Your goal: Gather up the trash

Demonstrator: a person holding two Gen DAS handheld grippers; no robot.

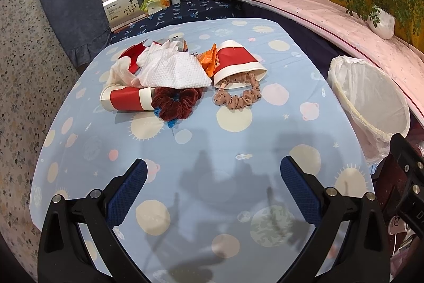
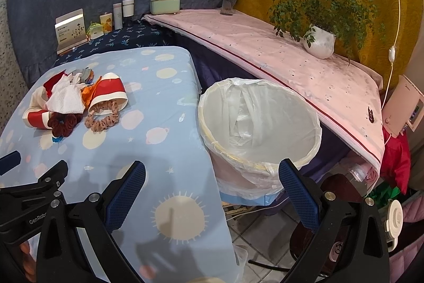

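A heap of trash is seen toward the far side of the tabletop (image 1: 265,123), which is covered by a light blue cloth printed with planets and suns. At the heap's middle a crumpled white paper towel (image 1: 172,68) is draped over other scraps. Just in front of the towel a red-and-white paper cup (image 1: 127,98) is laid on its side, and touching that cup's rim a dark red velvet scrunchie (image 1: 176,102) is found, with a blue scrap peeking from under it. To the right of the towel an orange wrapper (image 1: 208,61) is wedged against a second red-and-white cup (image 1: 237,64), tipped with its mouth toward the camera; a tan dotted scrunchie (image 1: 238,94) is partly tucked into that mouth. Well to the right of the towel, off the tabletop's edge, a bin lined with a clear plastic bag (image 2: 259,123) is stood upright. Behind the heap, boxes and bottles are lined along a blue backdrop. The left gripper (image 1: 213,181) is held spread wide and empty over bare cloth nearer than the heap. The right gripper (image 2: 212,182) is likewise spread and empty, its fingers (image 2: 296,192) straddling the tabletop's edge and the bin.
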